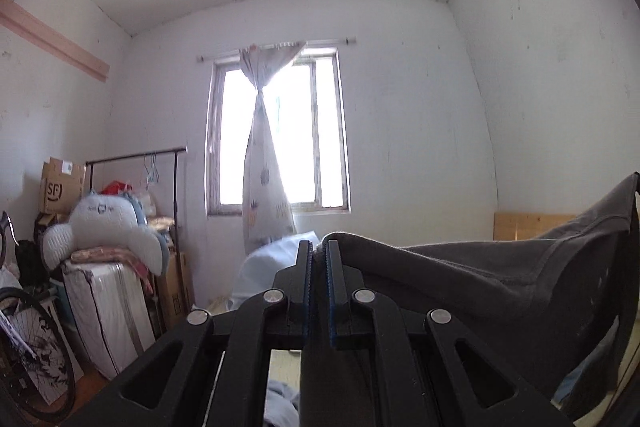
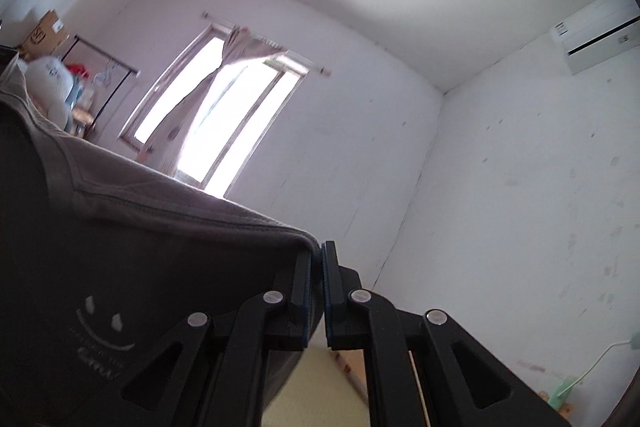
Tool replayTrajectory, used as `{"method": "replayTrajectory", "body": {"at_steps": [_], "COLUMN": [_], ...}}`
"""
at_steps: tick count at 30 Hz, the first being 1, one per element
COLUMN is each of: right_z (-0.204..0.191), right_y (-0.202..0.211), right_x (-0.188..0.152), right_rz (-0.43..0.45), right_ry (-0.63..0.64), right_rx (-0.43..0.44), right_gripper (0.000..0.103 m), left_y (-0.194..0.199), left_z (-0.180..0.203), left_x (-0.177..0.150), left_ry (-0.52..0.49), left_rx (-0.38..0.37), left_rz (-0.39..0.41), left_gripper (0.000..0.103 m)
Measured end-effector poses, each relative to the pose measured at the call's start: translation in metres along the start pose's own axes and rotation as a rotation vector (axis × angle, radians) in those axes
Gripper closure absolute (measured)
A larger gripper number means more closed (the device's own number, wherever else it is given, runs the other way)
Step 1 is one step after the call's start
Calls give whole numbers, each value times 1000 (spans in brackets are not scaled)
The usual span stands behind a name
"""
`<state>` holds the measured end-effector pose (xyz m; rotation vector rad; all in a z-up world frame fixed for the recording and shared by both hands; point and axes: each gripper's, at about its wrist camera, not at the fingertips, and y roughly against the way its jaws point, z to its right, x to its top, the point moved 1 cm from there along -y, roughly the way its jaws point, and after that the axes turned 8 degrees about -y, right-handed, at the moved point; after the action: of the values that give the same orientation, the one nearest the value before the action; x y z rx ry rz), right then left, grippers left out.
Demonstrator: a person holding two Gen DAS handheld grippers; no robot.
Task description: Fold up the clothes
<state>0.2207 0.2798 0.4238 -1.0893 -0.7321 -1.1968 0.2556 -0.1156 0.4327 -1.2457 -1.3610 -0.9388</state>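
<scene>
Shirt, dark grey, held up off any surface, stretched between both grippers w/ room behind. Left gripper pointing about level at window; jaws together, clamped on shirt edge, cloth running off to right side of view & draping down past frame edge. Right gripper tilted upward toward wall corner; jaws together, pinching shirt hem at tip, cloth spreading left & down, pale smiley print showing on it. Curtain tied mid-window. Clothes rack left of window, big white plush on stacked boxes, bike wheel at far left. AC unit high on right wall. Green fan low right, partly cut off.
</scene>
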Motion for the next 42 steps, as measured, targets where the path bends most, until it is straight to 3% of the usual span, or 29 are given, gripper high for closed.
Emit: {"method": "replayTrajectory", "body": {"at_steps": [10,17,21,29,38,42], "right_z": [30,36,23,-9,-43,-57], "right_y": [60,80,65,-8,-90,-147], "right_x": [82,102,83,1,-90,-118], "right_rz": [143,148,80,-88,-262,-328], "right_ry": [-24,-53,-42,-65,-88,-112], "right_rx": [-34,-19,10,77,123,130], "right_gripper": [100,100,100,100,100,100], "left_y": [75,92,73,-28,-133,-182], "left_z": [-35,-45,-48,-34,-8,6], "left_x": [84,96,77,-10,-67,-89], "left_ry": [53,85,92,110,133,142], "left_rx": [-2,-29,-24,-33,-27,-28], "left_rz": [141,145,102,-97,-213,-256], "left_gripper": [98,98,98,98,98,98]}}
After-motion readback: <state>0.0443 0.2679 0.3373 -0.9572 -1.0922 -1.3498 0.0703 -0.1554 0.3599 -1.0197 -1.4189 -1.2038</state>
